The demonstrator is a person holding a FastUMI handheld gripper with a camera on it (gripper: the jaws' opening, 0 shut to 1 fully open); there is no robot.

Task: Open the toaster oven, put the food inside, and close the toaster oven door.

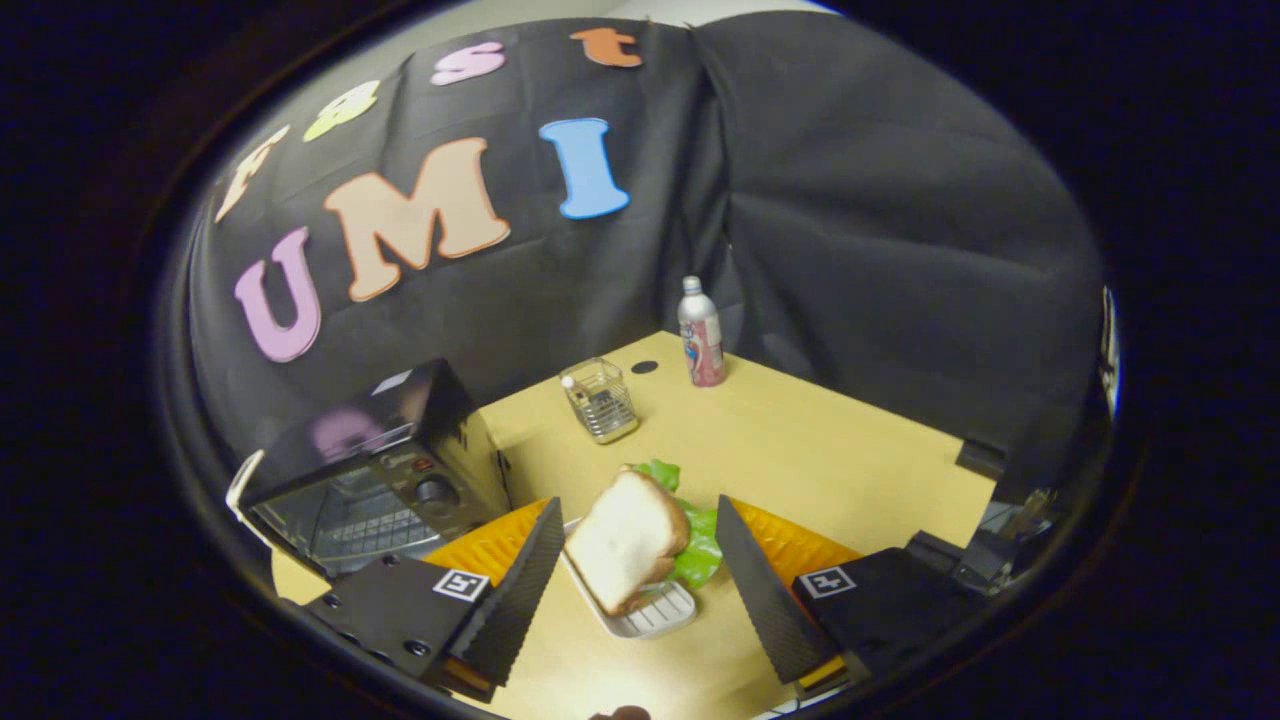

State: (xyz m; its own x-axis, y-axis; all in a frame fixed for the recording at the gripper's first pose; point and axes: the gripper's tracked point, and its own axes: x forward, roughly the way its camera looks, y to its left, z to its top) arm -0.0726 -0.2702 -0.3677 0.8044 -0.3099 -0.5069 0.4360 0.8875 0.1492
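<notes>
While the gripper (640,575) hangs wide open and holds nothing, the sandwich (630,540) on its white tray (655,615) sits between the fingers; the toaster oven (375,470) stands off to the left, door apparently shut.

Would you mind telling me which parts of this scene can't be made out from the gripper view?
- Toaster oven: its lower front is hidden by one finger of the open gripper, so whether the door is fully shut is unclear.
- White tray: largely covered by the sandwich; the filling apart from the lettuce is hidden.
- Glass holder: contents too small to identify.
- Bottle: label too small.
</notes>
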